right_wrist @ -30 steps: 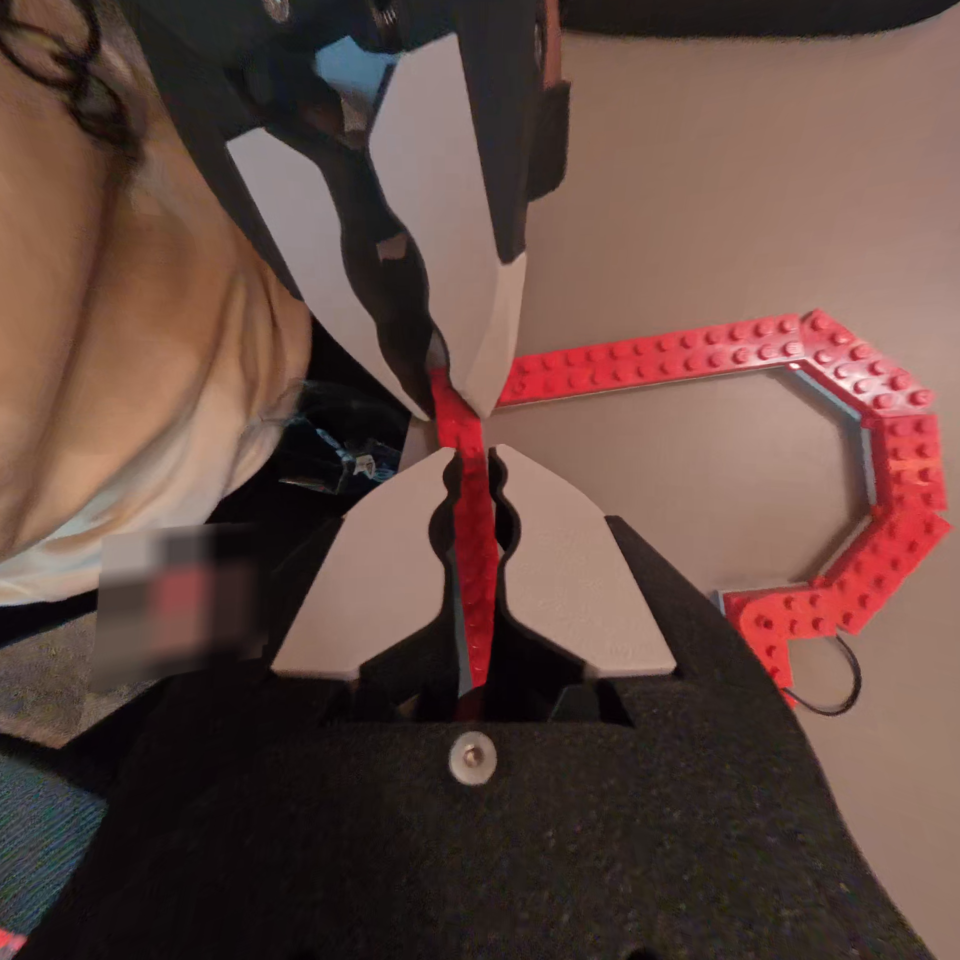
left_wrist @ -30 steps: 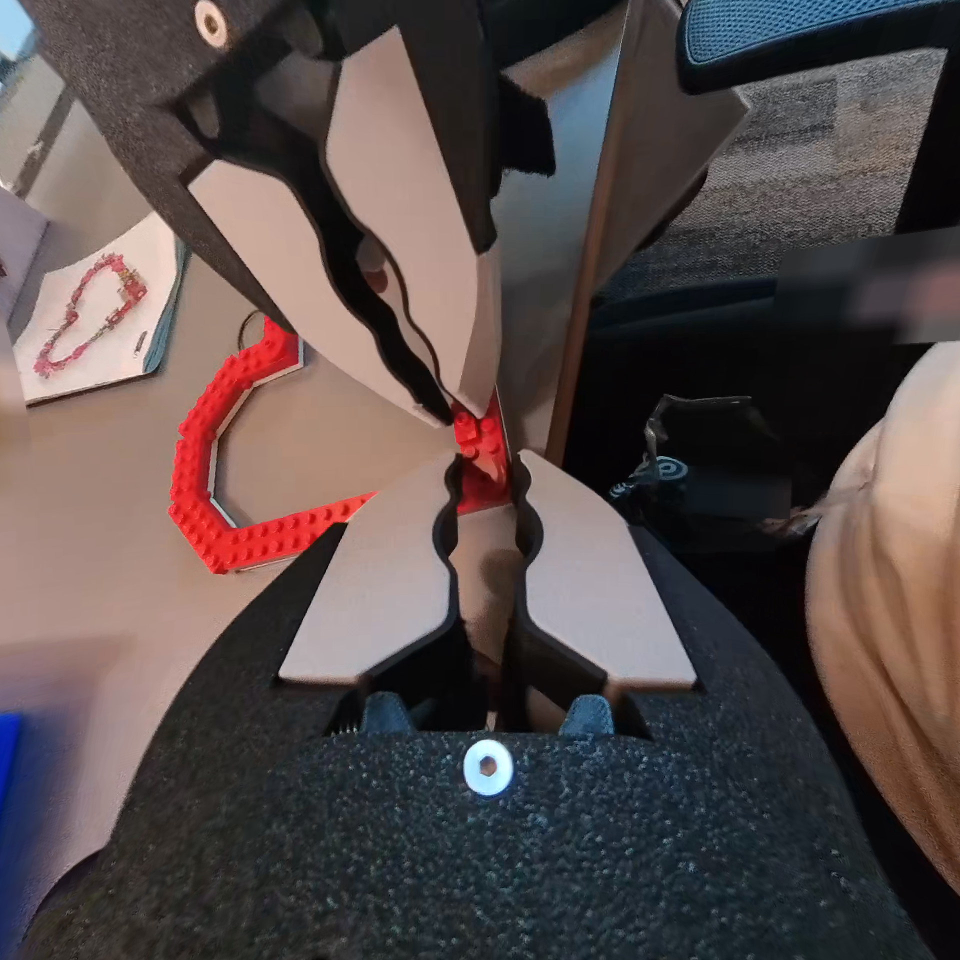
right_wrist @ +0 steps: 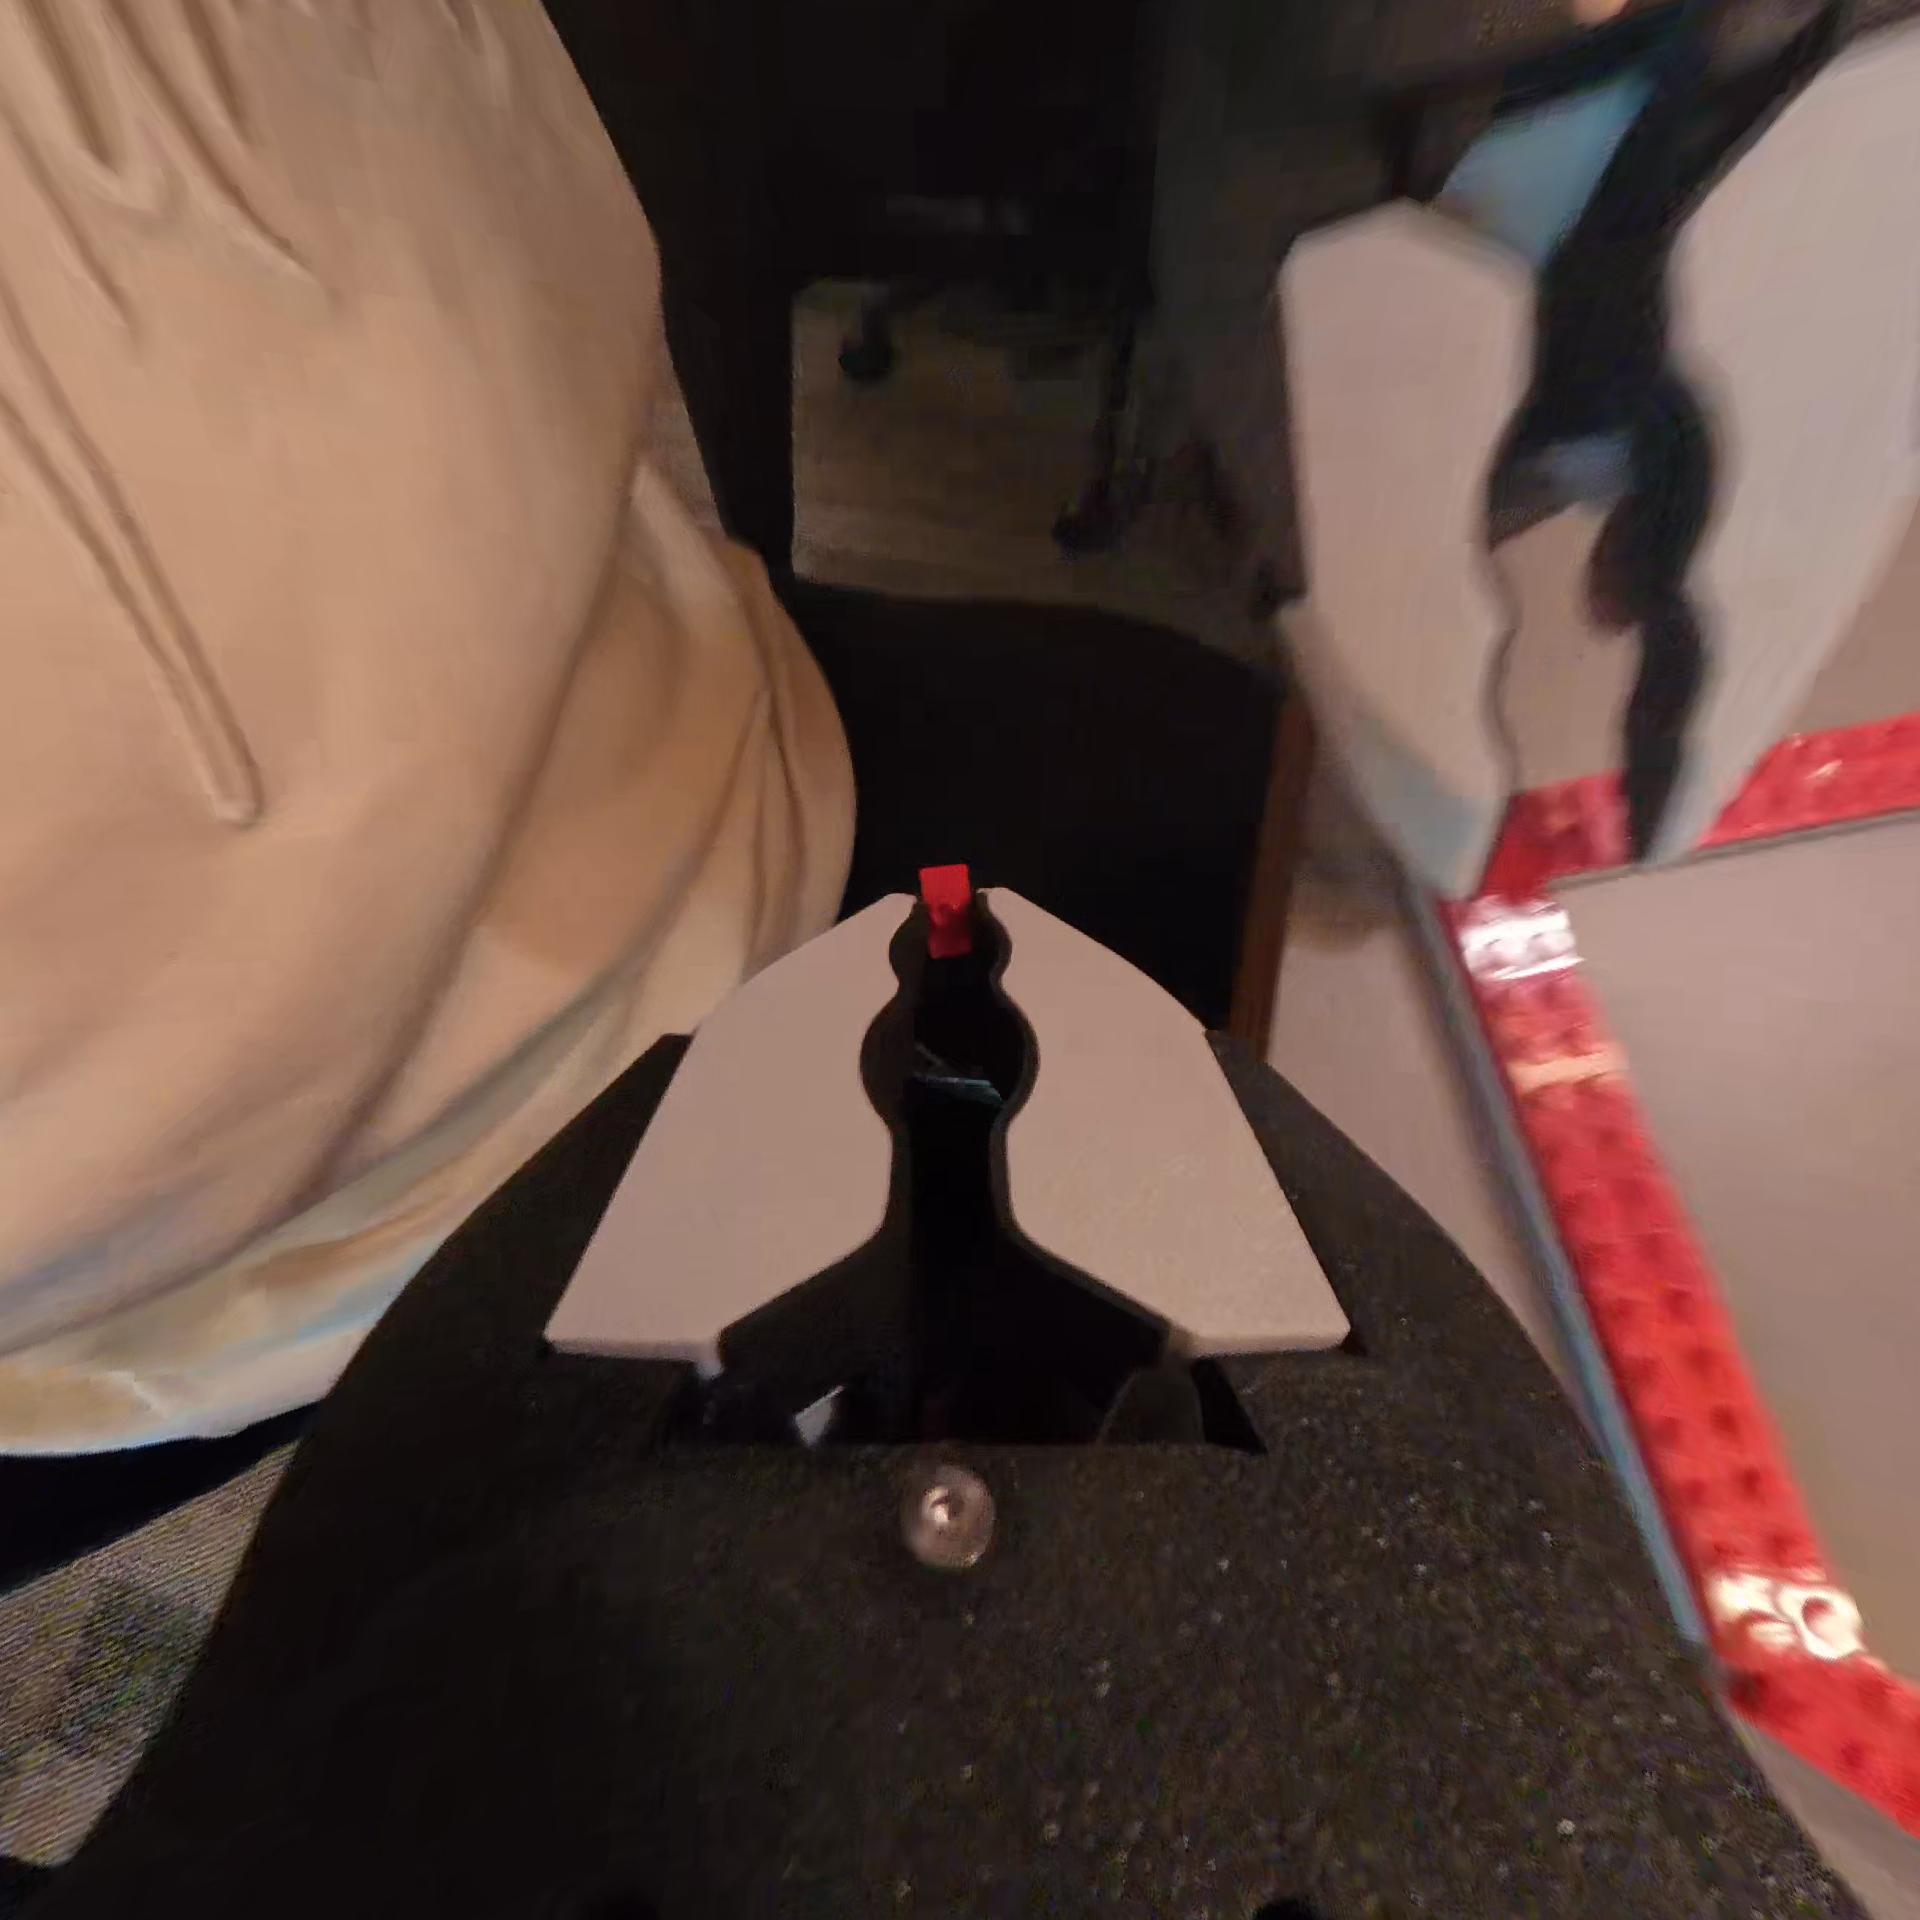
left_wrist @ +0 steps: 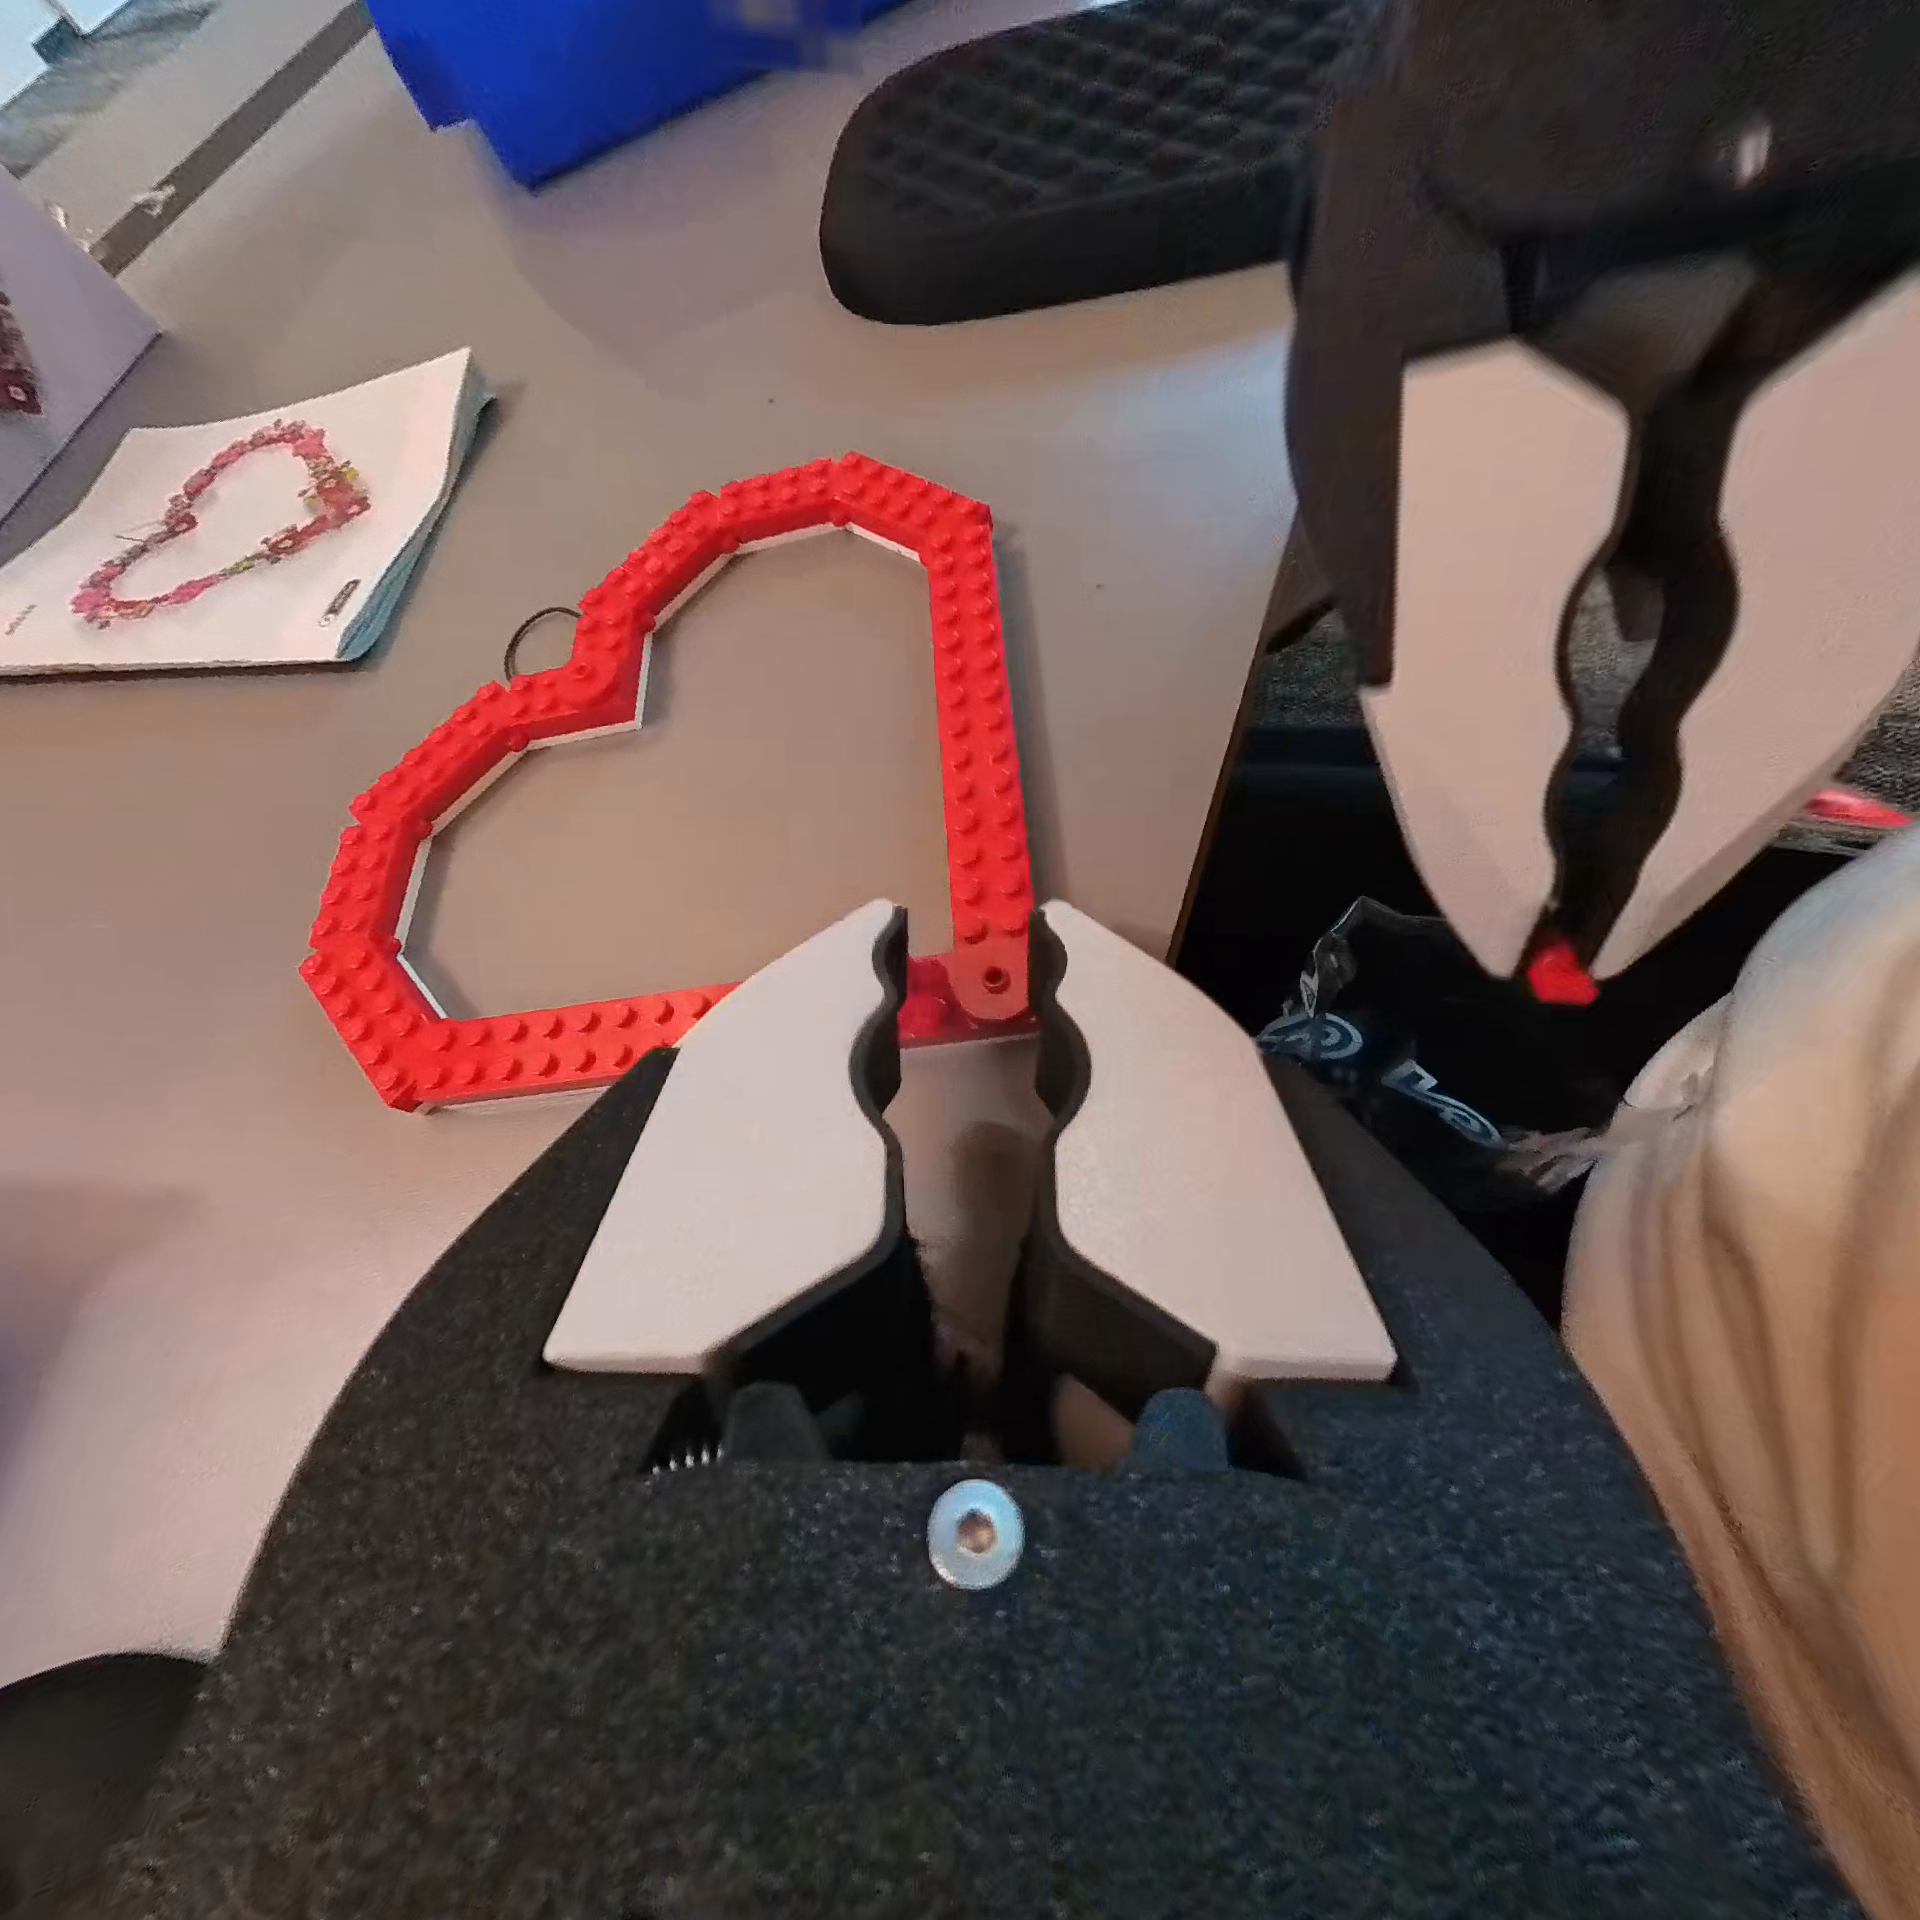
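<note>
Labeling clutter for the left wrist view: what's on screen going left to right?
Booklet with a heart picture → red brick heart frame → left gripper at the frame's bottom tip → right gripper pinching a small red piece.

The left wrist view looks forward and down along its fingers at the red heart frame (left_wrist: 665, 790), close above the frame's lower tip on the table (left_wrist: 208, 1039). The right wrist view sits beside that tip, off the table's edge, facing the dark space under it. Both share the frame (right_wrist: 1621, 1299) and each other's gripper.
</note>
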The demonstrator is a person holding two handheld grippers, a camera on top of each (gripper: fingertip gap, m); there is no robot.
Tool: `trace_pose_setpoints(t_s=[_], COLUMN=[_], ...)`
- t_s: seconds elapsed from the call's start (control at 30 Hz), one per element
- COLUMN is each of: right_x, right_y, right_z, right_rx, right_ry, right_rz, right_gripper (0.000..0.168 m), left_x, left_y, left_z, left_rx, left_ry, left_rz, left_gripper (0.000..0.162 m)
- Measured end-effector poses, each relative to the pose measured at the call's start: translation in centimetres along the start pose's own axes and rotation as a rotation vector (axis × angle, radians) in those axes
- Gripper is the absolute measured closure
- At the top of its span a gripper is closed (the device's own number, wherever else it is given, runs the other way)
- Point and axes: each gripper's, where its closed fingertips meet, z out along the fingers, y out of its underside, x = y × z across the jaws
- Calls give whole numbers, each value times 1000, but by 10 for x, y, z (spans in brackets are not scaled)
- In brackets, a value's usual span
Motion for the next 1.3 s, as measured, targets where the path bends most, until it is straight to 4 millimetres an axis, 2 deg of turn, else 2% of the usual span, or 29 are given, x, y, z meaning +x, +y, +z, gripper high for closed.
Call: trace_pose_setpoints(t_s=[0.03,0.17,0.27,0.4,0.47,0.57,0.7,0.73,0.87,0.97,1.13,1.3], right_x=[-1,1,0,9,16,25,28,30,38,38,37,31], right_y=[9,28,29,31,33,33,38,38,33,33,27,34], right_z=[7,19,19,15,13,10,14,15,7,5,0,8], right_rx=[-36,-146,-152,-174,-193,-207,-251,-261,-285,-293,-275,-317], right_ry=[24,107,117,210,289,373,392,405,486,476,480,416], right_rz=[4,-23,-29,-82,-146,-174,-192,-205,-287,-288,-292,-300], right_gripper=[160,150,148,137,129,114,112,114,128,130,128,120], left_x=[0,-1,1,-4,10,50,88,91,83,72,55,30], left_y=[-1,-3,-9,-16,-15,-9,6,10,11,6,8,7], left_z=[-1,-2,-7,-19,-24,-31,-29,-28,-30,-36,-41,-39], left_rx=[5,22,69,103,94,70,-29,-53,-75,-37,-44,-12], left_ry=[2,-5,9,-7,61,241,392,396,353,328,257,147], left_rz=[-1,-6,-2,28,101,245,326,355,373,343,346,321], left_gripper=[140,139,138,138,142,146,148,147,147,146,146,146])
